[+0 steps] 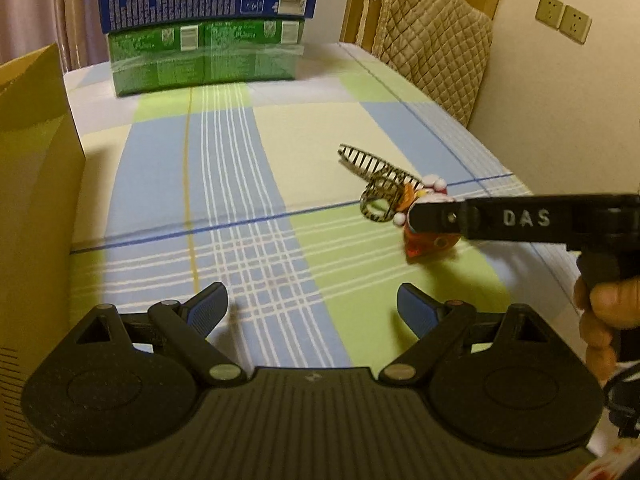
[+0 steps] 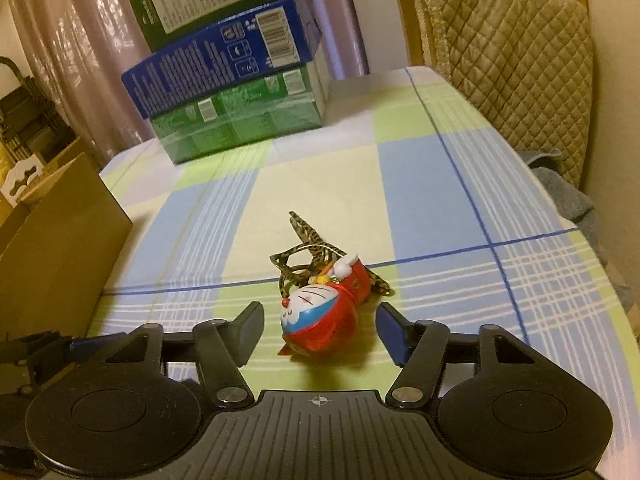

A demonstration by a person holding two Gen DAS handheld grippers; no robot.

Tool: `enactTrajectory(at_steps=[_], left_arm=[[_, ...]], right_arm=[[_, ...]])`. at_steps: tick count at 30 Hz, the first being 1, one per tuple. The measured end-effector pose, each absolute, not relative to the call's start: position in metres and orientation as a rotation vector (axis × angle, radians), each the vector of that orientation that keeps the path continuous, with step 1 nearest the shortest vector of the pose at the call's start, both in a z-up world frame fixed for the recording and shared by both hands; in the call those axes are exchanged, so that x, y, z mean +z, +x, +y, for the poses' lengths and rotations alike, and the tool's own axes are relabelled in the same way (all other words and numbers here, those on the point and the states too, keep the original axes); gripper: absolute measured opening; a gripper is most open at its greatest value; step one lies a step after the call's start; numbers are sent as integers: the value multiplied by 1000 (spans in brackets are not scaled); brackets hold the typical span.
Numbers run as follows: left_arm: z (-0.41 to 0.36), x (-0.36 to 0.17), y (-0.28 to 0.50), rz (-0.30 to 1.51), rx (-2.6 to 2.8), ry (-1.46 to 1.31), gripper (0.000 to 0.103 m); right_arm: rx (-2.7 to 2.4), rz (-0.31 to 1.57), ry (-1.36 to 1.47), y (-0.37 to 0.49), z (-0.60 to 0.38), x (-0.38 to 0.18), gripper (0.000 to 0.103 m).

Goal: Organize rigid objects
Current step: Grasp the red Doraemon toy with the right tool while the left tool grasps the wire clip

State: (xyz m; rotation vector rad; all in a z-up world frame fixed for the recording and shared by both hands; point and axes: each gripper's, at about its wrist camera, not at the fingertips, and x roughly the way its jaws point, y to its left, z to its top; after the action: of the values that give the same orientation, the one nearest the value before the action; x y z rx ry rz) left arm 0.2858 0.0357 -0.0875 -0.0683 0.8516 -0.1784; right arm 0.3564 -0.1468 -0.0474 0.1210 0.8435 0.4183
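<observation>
At about nine o'clock a tall brown cardboard box (image 1: 36, 184) is standing at the edge of the table covered in a blue, green and cream plaid cloth (image 1: 240, 184), and at twelve o'clock a stack of green and blue printed cartons (image 1: 204, 28) is sitting at the far end. The sorting is looking barely begun: the red and blue cartoon-cat plastic figurine (image 2: 320, 324) and the zebra-striped scissors (image 2: 308, 256) are both still lying loose mid-table, touching, the scissors just behind the toy at its twelve o'clock. The left gripper (image 1: 312, 308) is hovering low over bare cloth, fingers spread and carrying nothing. The right gripper (image 2: 320, 328) is reaching in level, its fingers released and flanking the figurine, not visibly touching it.
</observation>
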Motion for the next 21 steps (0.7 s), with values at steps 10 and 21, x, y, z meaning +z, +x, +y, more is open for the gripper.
enactTrajectory(at_steps=[10,21], left_arm=[[38,-91,287,861,-170,-92,89],[41,-91,287,843,-167,-94,89]], right_arm=[[407,854,93,367,-139,-59,46],[383,853,67,358,-155,-47,42]])
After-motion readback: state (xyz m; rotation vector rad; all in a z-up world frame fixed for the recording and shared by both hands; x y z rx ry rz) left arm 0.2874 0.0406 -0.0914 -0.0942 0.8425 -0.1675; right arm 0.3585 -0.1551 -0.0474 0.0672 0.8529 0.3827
